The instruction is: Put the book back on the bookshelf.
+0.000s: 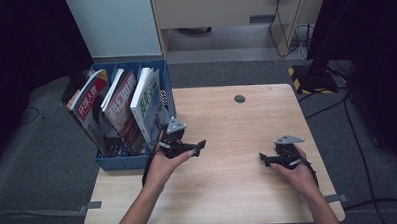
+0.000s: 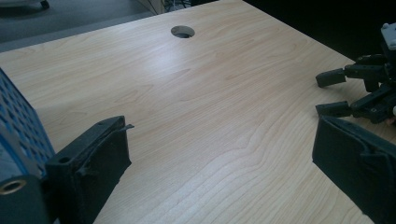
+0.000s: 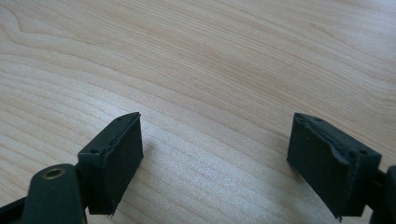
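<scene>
The blue file rack [image 1: 159, 78] stands at the table's [image 1: 229, 186] left edge with three magazines [image 1: 117, 112] leaning upright in its compartments, and the left gripper [image 1: 200, 147] hovers just beside the rack's near right corner, its jaws spread wide with nothing between them. In the left gripper view a strip of the rack's blue mesh wall [image 2: 18, 123] shows at the edge beside one jaw. The right gripper [image 1: 264, 158] rests well apart from the rack, toward the table's right side, its jaws also wide and empty above bare wood, pointing back toward the left gripper.
</scene>
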